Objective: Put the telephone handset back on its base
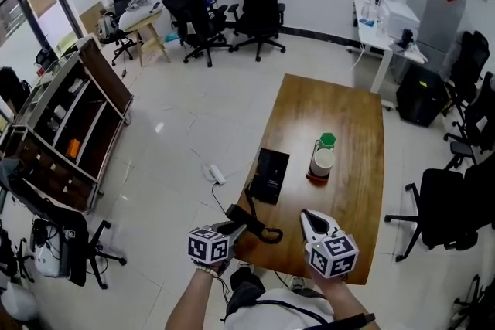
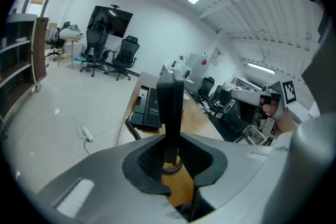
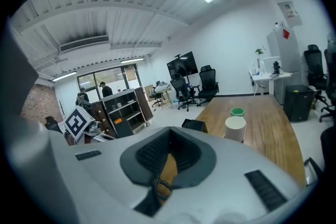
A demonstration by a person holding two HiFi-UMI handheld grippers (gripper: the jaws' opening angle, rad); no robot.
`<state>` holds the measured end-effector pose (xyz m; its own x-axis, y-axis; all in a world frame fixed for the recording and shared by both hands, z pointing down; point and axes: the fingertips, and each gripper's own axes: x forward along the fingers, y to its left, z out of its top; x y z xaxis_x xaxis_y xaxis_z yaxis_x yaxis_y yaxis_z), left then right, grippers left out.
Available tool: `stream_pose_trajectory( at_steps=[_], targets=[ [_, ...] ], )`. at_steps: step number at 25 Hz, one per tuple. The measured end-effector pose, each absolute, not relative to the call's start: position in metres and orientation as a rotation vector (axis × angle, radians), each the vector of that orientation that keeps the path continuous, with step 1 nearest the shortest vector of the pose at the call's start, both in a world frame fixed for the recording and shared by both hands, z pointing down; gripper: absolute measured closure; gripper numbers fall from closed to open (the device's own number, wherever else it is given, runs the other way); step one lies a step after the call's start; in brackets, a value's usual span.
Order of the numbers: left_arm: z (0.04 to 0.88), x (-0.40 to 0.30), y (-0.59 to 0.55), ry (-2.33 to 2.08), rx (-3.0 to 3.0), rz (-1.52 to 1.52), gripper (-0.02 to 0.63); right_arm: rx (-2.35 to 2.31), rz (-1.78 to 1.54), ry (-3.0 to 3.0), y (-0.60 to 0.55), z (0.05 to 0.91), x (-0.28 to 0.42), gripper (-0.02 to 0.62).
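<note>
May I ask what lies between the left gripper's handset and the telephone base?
The coiled cord, along the table edge; the head view shows it.

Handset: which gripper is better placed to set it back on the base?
Left. The left gripper is shut on the handset, and the base lies just ahead of it on the table. The right gripper holds nothing, its jaws together.

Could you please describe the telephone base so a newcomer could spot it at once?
Find the long wooden table in the middle of the office floor. The telephone base lies near its left edge in the head view, towards the person's end. It is a flat black slab trailing a coiled cord, unlike the upright white cup beside it.
</note>
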<state>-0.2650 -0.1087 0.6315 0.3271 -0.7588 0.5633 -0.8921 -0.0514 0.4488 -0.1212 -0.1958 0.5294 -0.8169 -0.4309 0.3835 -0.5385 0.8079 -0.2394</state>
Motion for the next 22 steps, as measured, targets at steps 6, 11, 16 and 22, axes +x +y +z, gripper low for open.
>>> stream_pose_trajectory(
  at_steps=[6, 11, 16, 22],
  targets=[
    [0.657, -0.298, -0.153, -1.178, 1.966, 0.460, 0.538, 0.891, 0.502, -2.626, -0.210, 0.534, -0.133, 0.594],
    [0.669, -0.318, -0.189, -0.882, 2.057, 0.605, 0.538, 1.032, 0.527, -2.573, -0.219, 0.536, -0.133, 0.594],
    [0.678, -0.322, -0.224, -0.614, 2.097, 0.666, 0.538, 1.126, 0.524, -2.533, -0.231, 0.540, -0.140, 0.594],
    [0.687, -0.312, -0.258, -0.367, 2.114, 0.704, 0.538, 1.177, 0.495, -2.510, -0.248, 0.542, -0.165, 0.594]
  ],
)
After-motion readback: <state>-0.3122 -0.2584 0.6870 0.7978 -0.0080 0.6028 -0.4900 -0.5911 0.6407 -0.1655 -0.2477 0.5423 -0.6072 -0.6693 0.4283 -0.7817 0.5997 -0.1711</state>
